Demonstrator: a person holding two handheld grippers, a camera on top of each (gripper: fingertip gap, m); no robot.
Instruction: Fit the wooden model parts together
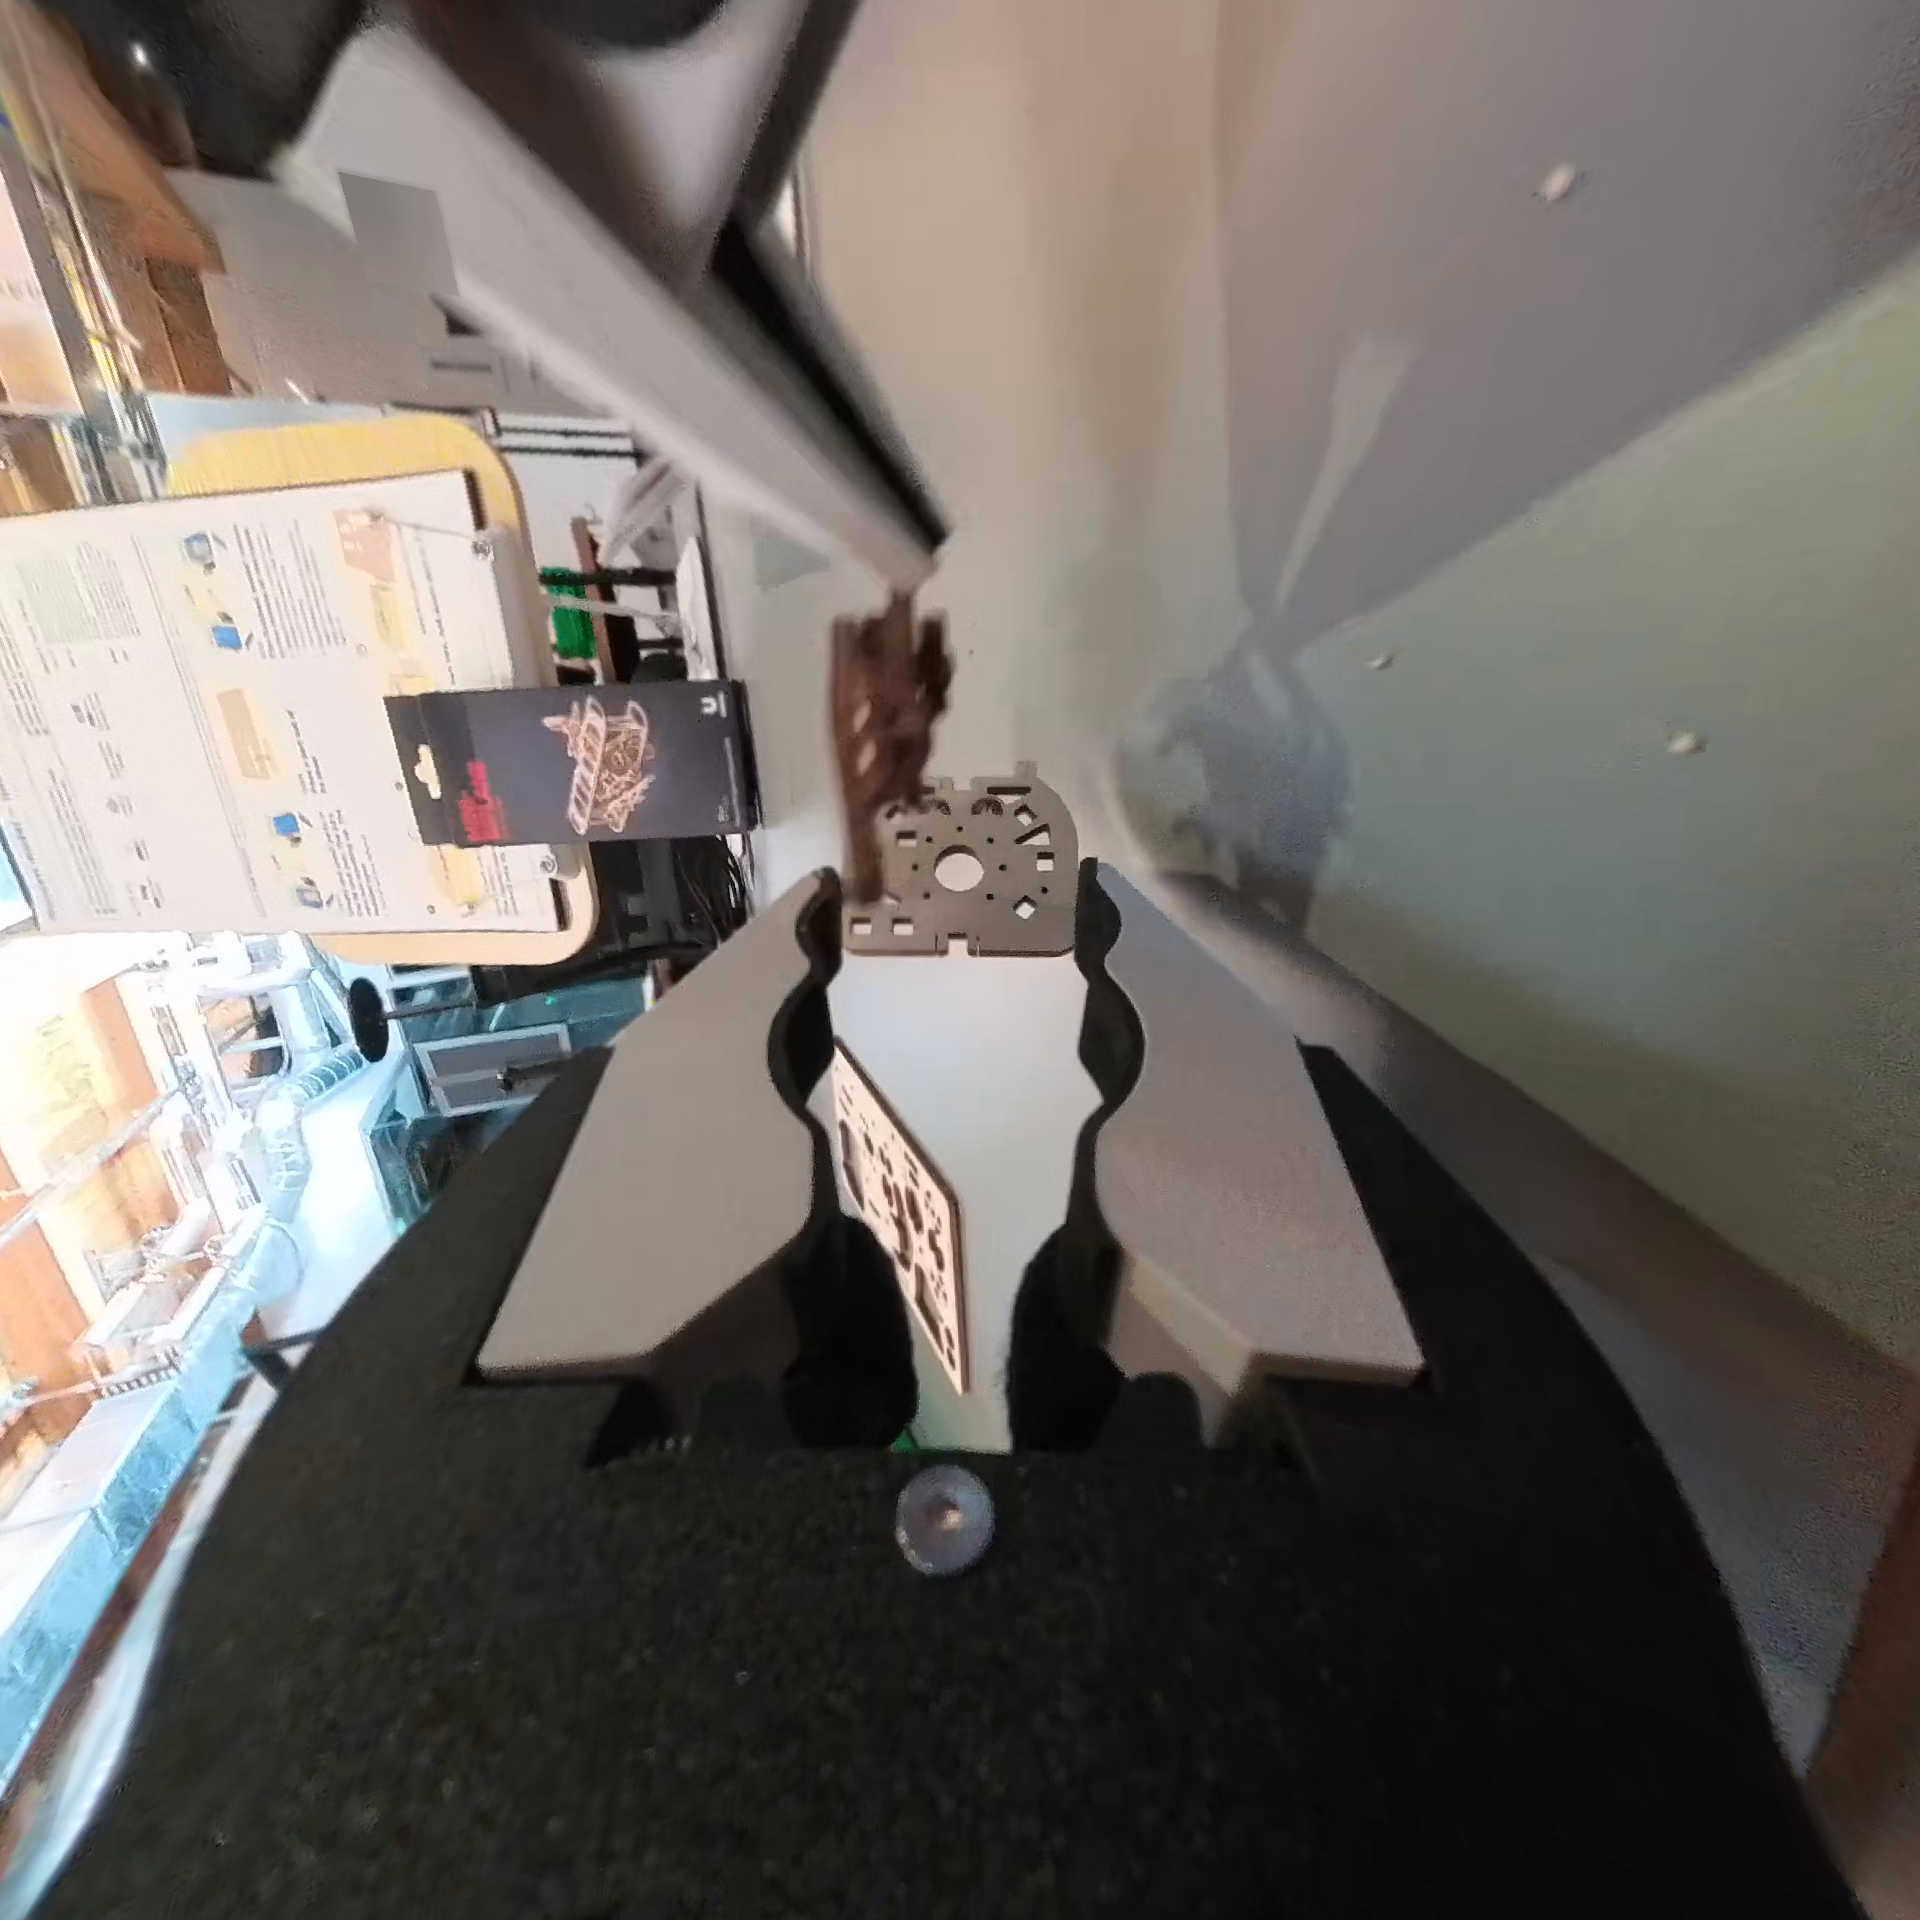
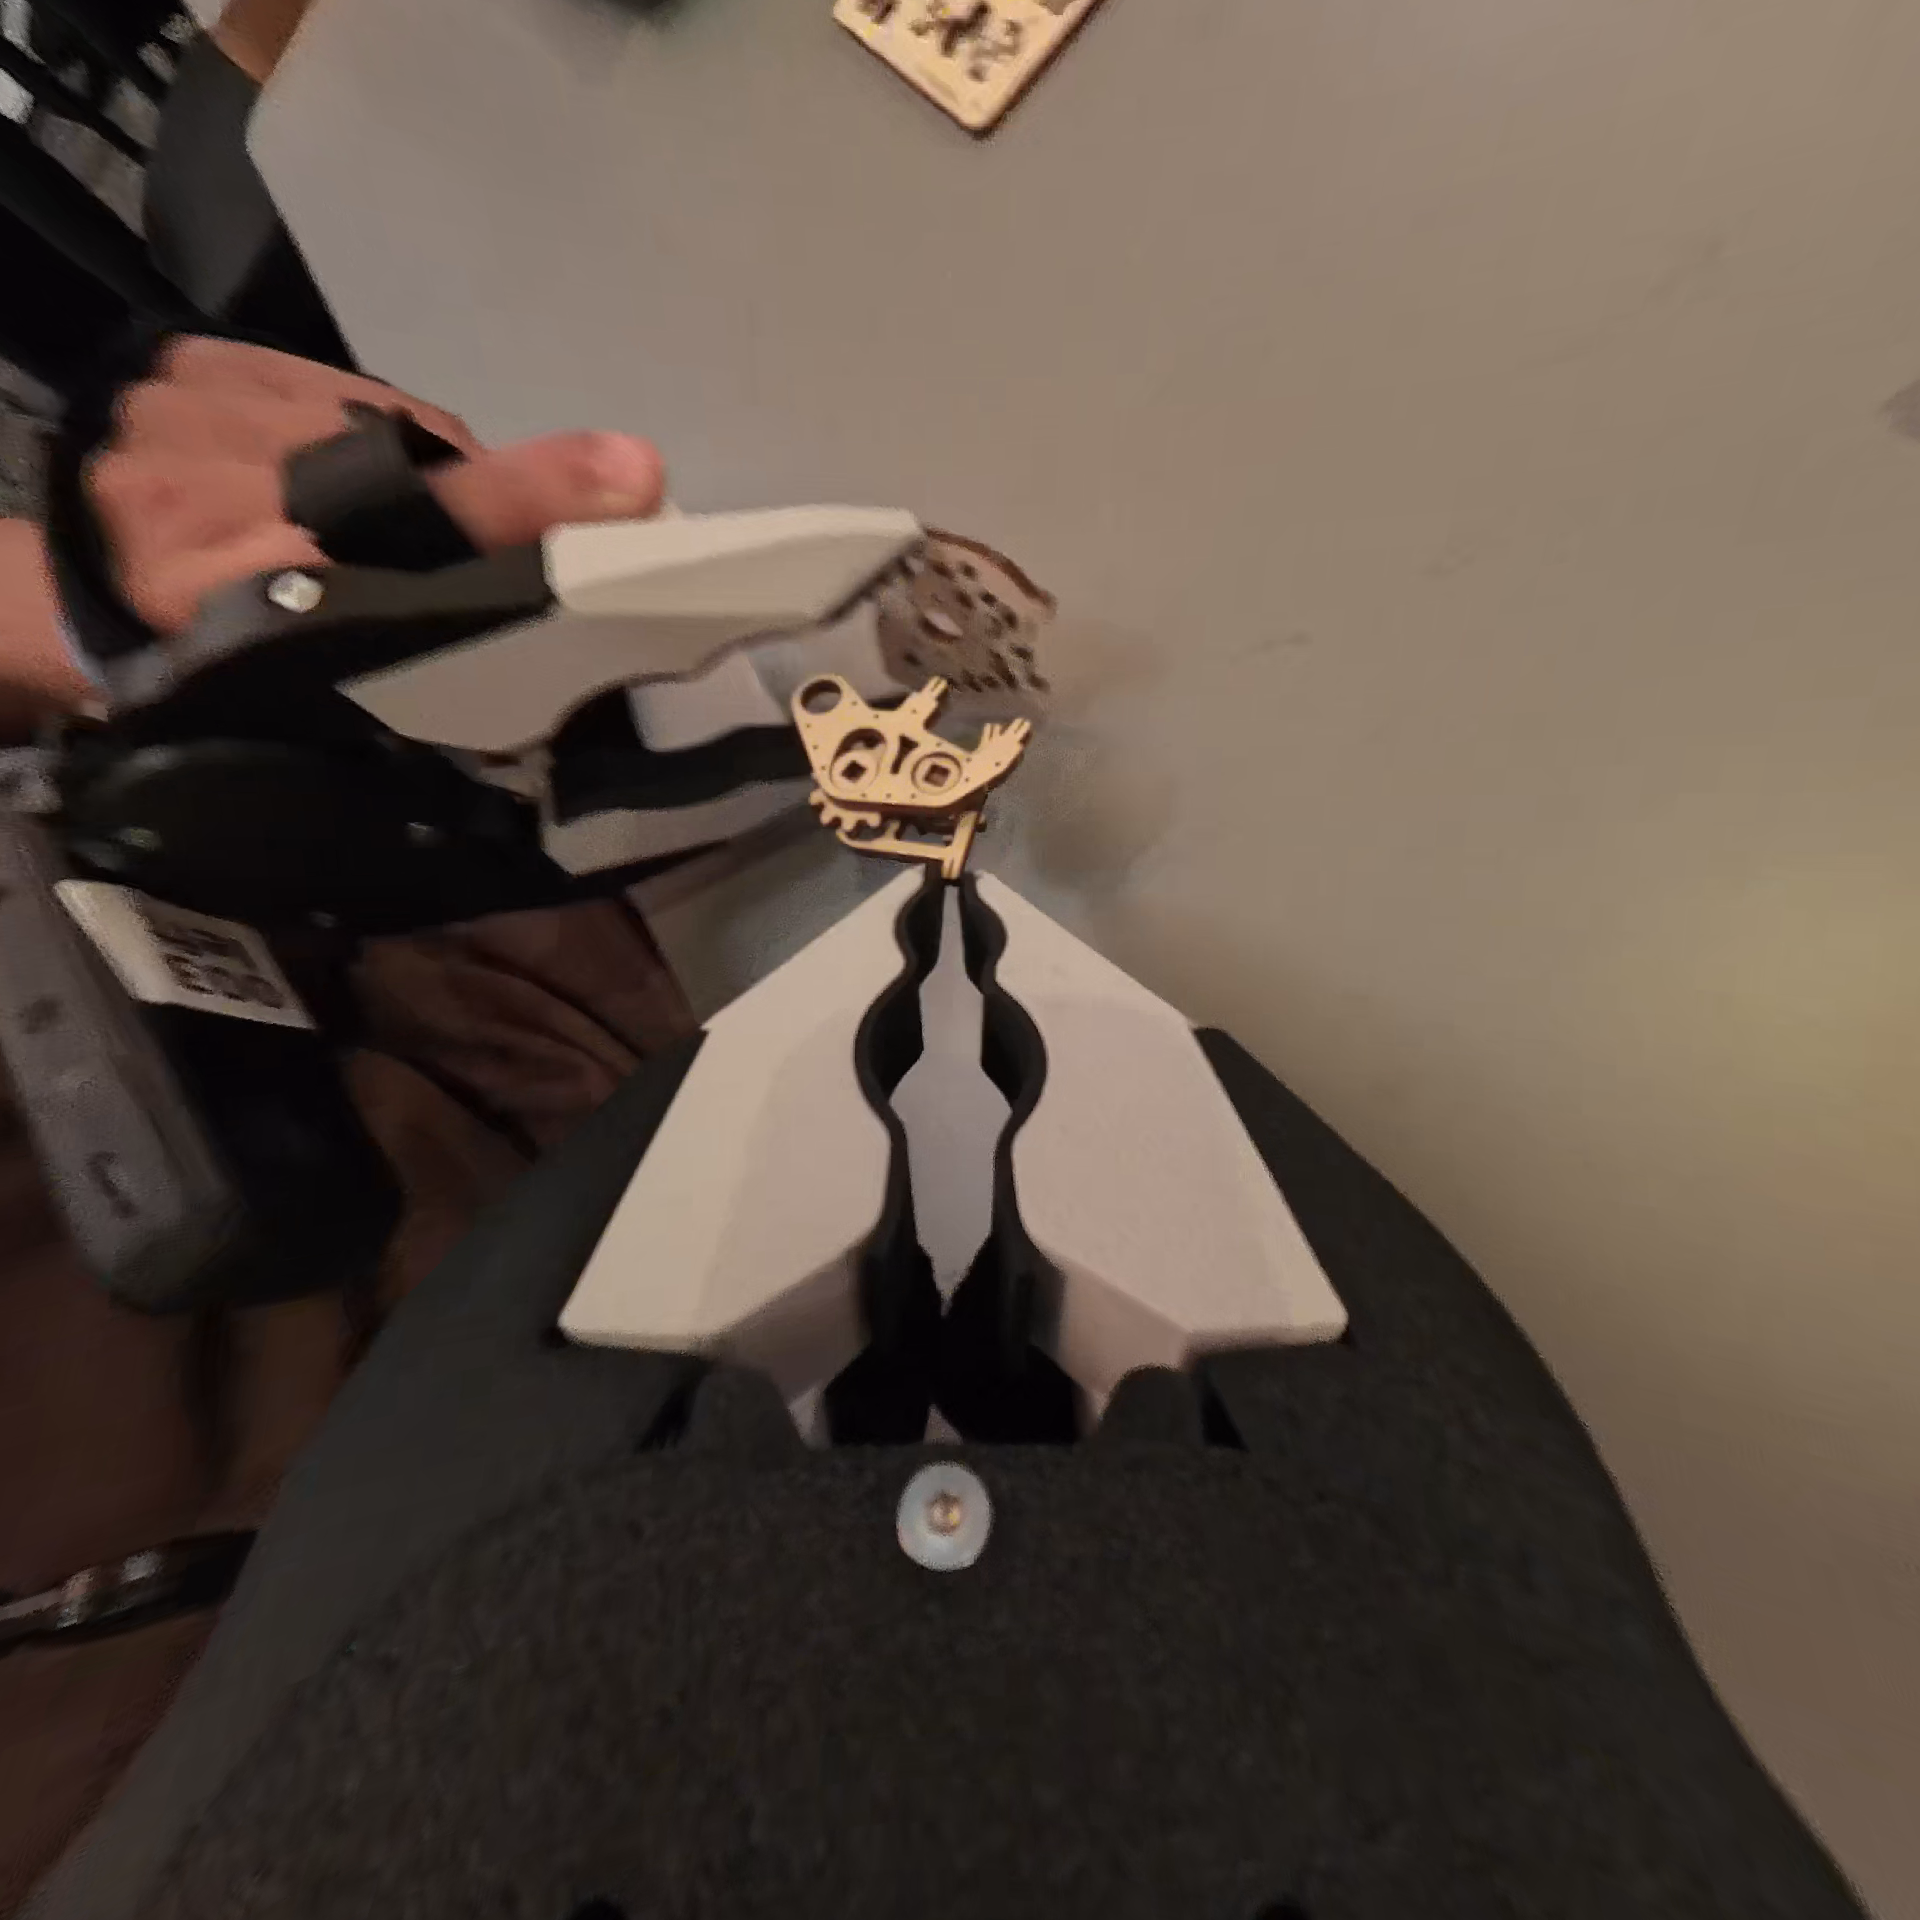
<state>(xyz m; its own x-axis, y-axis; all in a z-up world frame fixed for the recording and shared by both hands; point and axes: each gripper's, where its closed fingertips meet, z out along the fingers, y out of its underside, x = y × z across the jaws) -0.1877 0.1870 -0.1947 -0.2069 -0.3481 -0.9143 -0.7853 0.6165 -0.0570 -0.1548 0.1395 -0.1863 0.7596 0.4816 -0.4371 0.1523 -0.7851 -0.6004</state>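
My left gripper is shut on a flat wooden plate with a round hole and several small cut-outs, held by its edges between the fingertips. My right gripper is shut on the stem of a small light wooden part with round and square holes. In the right wrist view the left gripper comes in from the left with the plate just behind the small part. In the left wrist view the small part looks dark and blurred, close to the plate's upper left edge. Whether they touch is unclear.
A wooden sheet with cut-outs lies on the grey table; it also shows between my left fingers. A printed instruction sheet on a board and a black product box stand beyond. A person's hand holds the left gripper. Spacing between my two grippers at the tips: around 6 cm.
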